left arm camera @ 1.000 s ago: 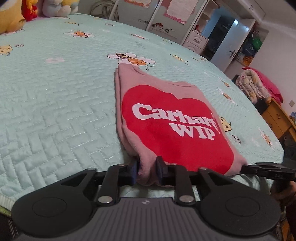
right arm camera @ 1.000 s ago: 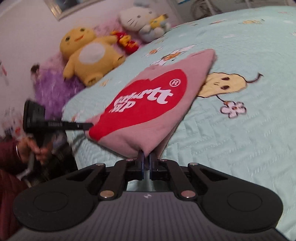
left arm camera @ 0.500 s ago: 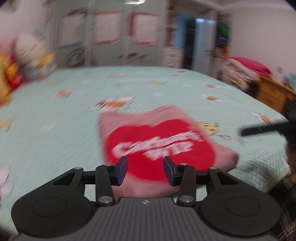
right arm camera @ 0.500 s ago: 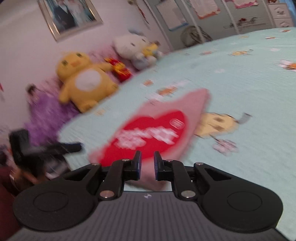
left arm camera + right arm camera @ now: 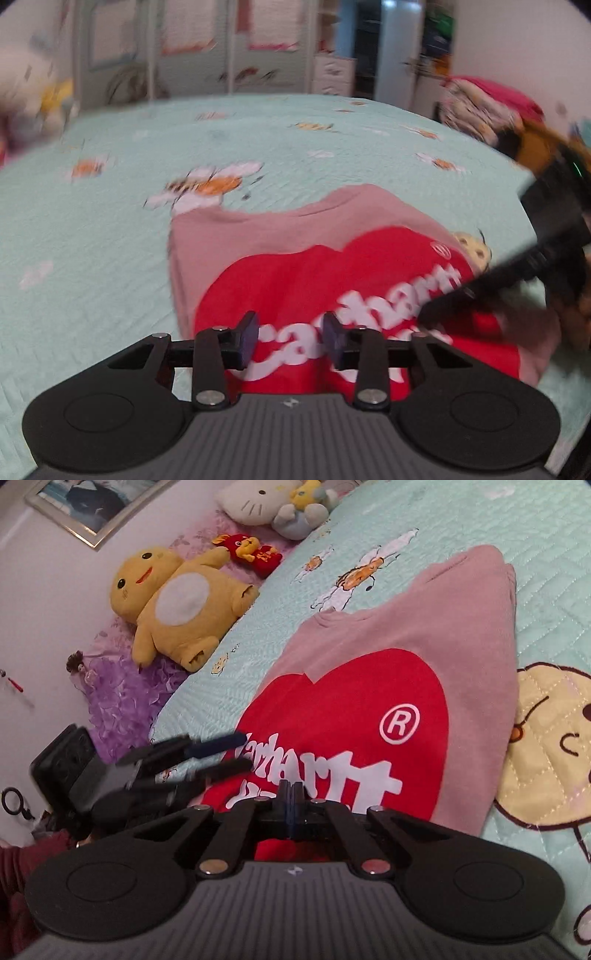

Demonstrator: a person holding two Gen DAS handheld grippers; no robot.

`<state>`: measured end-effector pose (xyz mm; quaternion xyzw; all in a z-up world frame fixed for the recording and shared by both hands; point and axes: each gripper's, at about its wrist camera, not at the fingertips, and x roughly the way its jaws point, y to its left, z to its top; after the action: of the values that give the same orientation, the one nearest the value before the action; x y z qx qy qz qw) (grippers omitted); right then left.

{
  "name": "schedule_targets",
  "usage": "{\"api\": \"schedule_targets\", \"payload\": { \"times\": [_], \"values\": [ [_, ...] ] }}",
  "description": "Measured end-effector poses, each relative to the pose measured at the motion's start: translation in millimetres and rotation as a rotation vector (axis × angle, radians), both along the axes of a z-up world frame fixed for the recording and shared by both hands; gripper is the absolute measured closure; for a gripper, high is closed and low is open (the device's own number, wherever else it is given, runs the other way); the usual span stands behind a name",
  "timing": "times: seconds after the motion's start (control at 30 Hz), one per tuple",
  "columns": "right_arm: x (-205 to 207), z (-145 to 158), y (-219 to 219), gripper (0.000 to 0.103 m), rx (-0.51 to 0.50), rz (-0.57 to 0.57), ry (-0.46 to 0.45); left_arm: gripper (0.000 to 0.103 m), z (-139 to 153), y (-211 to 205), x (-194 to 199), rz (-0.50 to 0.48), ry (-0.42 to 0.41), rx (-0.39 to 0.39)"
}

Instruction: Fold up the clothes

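A folded pink shirt [image 5: 295,236] with a red heart and white "Carhartt WIP" print lies flat on the mint quilted bed [image 5: 110,236]; it also shows in the right wrist view [image 5: 424,635]. My left gripper [image 5: 290,341] is open and empty, just above the shirt's near edge. My right gripper [image 5: 291,794] has its fingers together over the red print, with no cloth seen between them. Each gripper shows in the other's view: the right one [image 5: 480,291] over the shirt's right side, the left one [image 5: 218,753] open at the shirt's left edge.
Plush toys sit at the bed's head: a yellow one [image 5: 177,602], a white cat [image 5: 258,498] and a small red one [image 5: 255,552]. Wardrobe doors [image 5: 192,48] and a heap of clothes [image 5: 487,103] stand beyond the bed. The bed's edge runs near both grippers.
Both grippers let go of the shirt's near edge, and it now lies flat. The left opened and rose. The right opened, then closed again and moved over the print.
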<state>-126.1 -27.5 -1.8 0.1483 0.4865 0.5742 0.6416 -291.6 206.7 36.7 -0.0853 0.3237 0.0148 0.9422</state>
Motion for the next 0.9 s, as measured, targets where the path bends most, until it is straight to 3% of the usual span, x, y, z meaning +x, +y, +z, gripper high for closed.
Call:
{"api": "schedule_targets", "payload": {
  "times": [0.07,0.17,0.27,0.3,0.33,0.37,0.47,0.53,0.63,0.8,0.9],
  "values": [
    [-7,11,-10,0.089,0.065,0.020,-0.004,0.065,7,6,-8,-0.002,-0.019,-0.074],
    [0,20,-22,0.078,0.180,-0.021,0.008,0.058,16,-3,-7,-0.065,-0.060,-0.106],
    [17,16,-8,0.077,0.123,-0.086,-0.032,0.054,2,-21,21,-0.108,-0.024,0.040],
    [26,8,0,0.082,0.066,-0.132,-0.028,0.053,-8,-22,34,-0.098,0.012,0.098],
    [36,-1,8,0.095,0.004,-0.181,-0.023,0.052,-14,-20,43,-0.097,0.019,0.132],
    [42,-7,9,0.103,-0.011,-0.203,-0.008,0.050,-16,-17,48,-0.091,0.010,0.140],
    [43,-3,8,0.103,-0.041,-0.234,-0.042,0.051,-8,-12,53,-0.057,0.031,0.092],
    [31,9,3,0.094,-0.025,-0.217,-0.078,0.054,-3,-9,49,-0.045,0.039,0.076],
    [1,27,-11,0.089,0.056,-0.139,-0.105,0.061,14,-6,23,-0.012,-0.007,0.055],
    [-68,39,-38,0.088,0.103,-0.031,-0.157,0.060,44,-44,-56,-0.180,-0.140,0.019],
    [-88,28,-40,0.088,0.089,-0.020,-0.141,0.057,28,-76,-74,-0.244,-0.126,0.111]
  ]
}}
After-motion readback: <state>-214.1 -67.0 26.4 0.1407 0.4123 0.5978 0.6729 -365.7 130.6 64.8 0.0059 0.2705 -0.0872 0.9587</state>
